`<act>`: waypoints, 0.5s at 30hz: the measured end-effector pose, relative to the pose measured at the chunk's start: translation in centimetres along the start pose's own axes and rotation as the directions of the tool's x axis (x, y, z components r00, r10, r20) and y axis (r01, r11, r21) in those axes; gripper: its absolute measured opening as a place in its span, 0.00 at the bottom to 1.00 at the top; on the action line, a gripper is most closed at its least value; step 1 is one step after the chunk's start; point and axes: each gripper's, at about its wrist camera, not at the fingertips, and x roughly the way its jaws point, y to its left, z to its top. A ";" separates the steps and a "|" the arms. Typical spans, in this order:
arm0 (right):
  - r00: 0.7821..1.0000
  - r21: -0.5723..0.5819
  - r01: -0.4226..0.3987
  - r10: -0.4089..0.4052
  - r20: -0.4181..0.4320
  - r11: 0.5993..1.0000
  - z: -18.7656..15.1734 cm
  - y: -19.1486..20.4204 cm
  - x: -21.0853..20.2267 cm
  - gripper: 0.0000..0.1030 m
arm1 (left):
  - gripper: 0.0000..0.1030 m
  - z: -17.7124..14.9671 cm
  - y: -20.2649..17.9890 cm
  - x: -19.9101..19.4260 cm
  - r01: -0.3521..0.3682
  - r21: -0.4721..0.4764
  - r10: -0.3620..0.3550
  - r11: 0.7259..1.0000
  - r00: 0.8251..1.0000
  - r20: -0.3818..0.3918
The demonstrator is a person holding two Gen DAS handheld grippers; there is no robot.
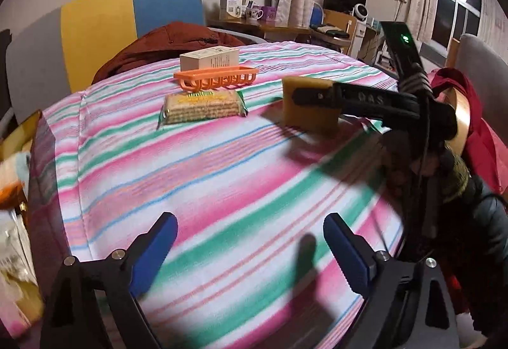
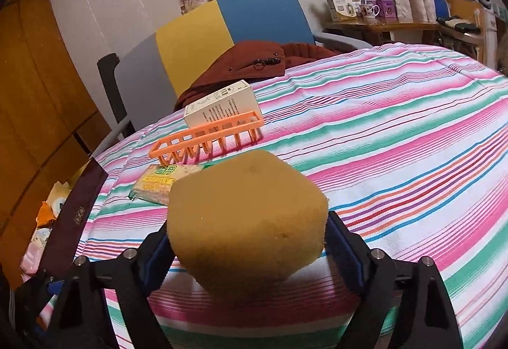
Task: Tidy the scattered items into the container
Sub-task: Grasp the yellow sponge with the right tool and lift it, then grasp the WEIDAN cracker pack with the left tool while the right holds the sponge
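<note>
My right gripper (image 2: 247, 241) is shut on a yellow sponge (image 2: 247, 215) and holds it above the striped cloth; it also shows in the left wrist view (image 1: 309, 104), with the sponge (image 1: 304, 117) between its fingers. An orange slatted basket (image 1: 216, 77) (image 2: 206, 139) stands at the far side. A white box (image 1: 209, 58) (image 2: 222, 104) lies behind it. A cracker packet (image 1: 203, 107) (image 2: 158, 184) lies in front of it. My left gripper (image 1: 250, 241) is open and empty, low over the near cloth.
The striped cloth (image 1: 222, 190) covers a round table. A chair with a red coat (image 1: 165, 44) stands beyond it. A dark bag (image 2: 73, 222) with packets hangs at the table's left edge. A cluttered desk (image 1: 270, 25) is at the back.
</note>
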 end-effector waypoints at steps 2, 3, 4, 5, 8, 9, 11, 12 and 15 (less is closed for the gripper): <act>1.000 0.001 -0.001 0.001 0.002 1.000 0.0 0.0 0.0 0.85 | 0.92 1.0 0.1 0.2 -0.023 0.008 0.023 1.000 1.000 -0.011; 1.000 0.004 -0.004 0.004 0.003 1.000 0.0 0.0 0.0 0.85 | 0.91 1.5 0.1 0.4 -0.030 0.012 0.030 0.999 0.999 -0.014; 1.000 0.007 -0.007 0.007 0.003 1.000 0.0 -0.1 0.0 0.85 | 0.91 2.1 0.3 0.5 -0.032 0.015 0.032 0.999 0.999 -0.021; 1.000 0.010 -0.011 0.011 0.004 1.000 0.0 -0.1 -0.1 0.85 | 0.91 2.7 0.5 0.6 -0.033 0.013 0.033 0.999 0.999 -0.029; 1.000 0.018 -0.021 0.021 0.006 1.000 0.0 -0.3 -0.1 0.85 | 0.91 4.6 1.3 1.0 -0.022 -0.002 0.022 1.000 0.998 -0.051; 1.000 0.020 -0.023 0.022 0.007 1.000 0.0 -0.3 -0.1 0.85 | 0.91 5.1 1.6 1.2 -0.023 -0.007 0.022 1.000 0.998 -0.055; 1.000 0.023 -0.026 0.026 0.008 0.999 0.0 -0.3 -0.1 0.85 | 0.91 6.4 2.3 1.5 -0.024 -0.016 0.023 1.000 0.998 -0.060; 1.000 0.024 -0.028 0.027 0.009 0.999 -0.1 -0.4 -0.1 0.85 | 0.91 6.9 2.5 1.7 -0.030 -0.018 0.029 0.999 0.998 -0.064; 0.999 0.030 -0.034 0.034 0.011 0.999 -0.1 -0.5 -0.2 0.85 | 0.90 8.9 3.8 2.5 -0.029 -0.027 0.026 0.999 0.996 -0.086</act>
